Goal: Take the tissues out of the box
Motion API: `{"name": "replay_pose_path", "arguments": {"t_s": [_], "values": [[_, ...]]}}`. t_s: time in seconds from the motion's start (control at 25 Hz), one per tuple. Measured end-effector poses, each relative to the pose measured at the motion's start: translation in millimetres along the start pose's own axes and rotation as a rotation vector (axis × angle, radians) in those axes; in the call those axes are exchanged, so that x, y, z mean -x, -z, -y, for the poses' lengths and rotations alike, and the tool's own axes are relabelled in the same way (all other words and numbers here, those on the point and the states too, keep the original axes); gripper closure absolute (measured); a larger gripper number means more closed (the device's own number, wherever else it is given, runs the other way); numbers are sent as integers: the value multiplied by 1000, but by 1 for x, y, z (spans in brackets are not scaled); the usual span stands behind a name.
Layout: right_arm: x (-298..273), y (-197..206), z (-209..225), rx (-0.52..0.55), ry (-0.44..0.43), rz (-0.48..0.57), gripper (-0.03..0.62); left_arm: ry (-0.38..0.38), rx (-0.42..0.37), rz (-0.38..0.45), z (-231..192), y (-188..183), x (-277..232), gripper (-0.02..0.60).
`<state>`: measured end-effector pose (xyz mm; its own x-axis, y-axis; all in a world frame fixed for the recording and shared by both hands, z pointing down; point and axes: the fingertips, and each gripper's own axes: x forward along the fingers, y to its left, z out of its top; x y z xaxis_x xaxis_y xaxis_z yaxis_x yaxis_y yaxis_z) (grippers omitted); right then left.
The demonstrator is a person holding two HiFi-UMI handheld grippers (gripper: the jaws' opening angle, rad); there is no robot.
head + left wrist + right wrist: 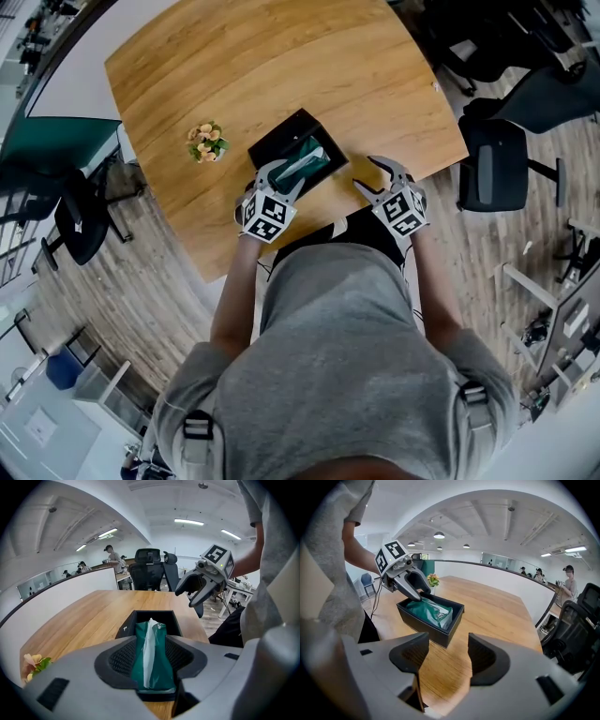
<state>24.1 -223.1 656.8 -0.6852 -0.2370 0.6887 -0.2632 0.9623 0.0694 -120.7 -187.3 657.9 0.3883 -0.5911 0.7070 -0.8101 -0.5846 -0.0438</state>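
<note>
A black open box sits on the wooden table near its front edge. Inside it lies a green tissue pack with a white tissue sticking out of its slot. My left gripper reaches into the near end of the box, and in the left gripper view its jaws are shut on the pack's sides. My right gripper hovers open to the right of the box with nothing in it; in its own view the box and pack lie ahead.
A small bunch of flowers stands on the table left of the box. Black office chairs stand on the floor to the right, another chair to the left. A curved white wall borders the table's far side.
</note>
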Motion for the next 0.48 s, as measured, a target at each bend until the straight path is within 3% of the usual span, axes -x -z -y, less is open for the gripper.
{"name": "replay_pose_path", "arguments": {"t_s": [0.48], "values": [[-7,9,9,-19,-20,-27,327,28,-58,-90,2,13,-28,376]]}}
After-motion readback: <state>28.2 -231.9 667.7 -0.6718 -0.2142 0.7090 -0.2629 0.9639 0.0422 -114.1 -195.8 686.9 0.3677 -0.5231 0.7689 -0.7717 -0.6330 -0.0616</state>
